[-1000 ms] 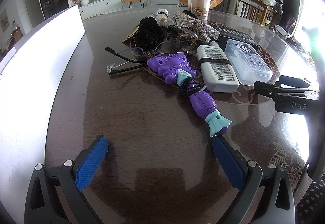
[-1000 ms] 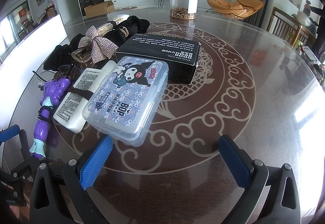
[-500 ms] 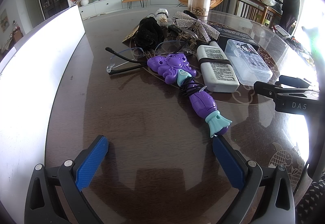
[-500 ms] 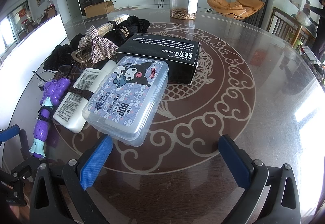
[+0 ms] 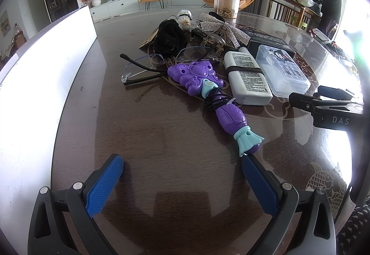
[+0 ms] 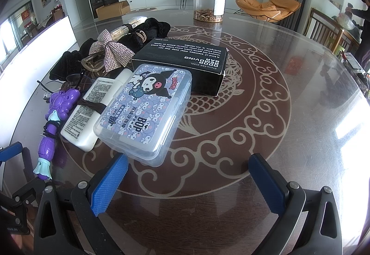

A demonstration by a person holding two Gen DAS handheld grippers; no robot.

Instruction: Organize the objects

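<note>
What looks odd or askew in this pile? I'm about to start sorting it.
The clear cartoon-print case lies tilted, its far end propped on the black box, beside the white bottle. A black cord is wound around the purple toy wand. Nothing looks spilled or broken.

Round dark table (image 6: 289, 84), glass-topped, fish motif. On it: purple toy (image 5: 208, 91), white bottle (image 5: 246, 77), clear case (image 6: 148, 111), black box (image 6: 185, 61), glasses (image 5: 143, 68), jar (image 6: 209, 1).
</note>
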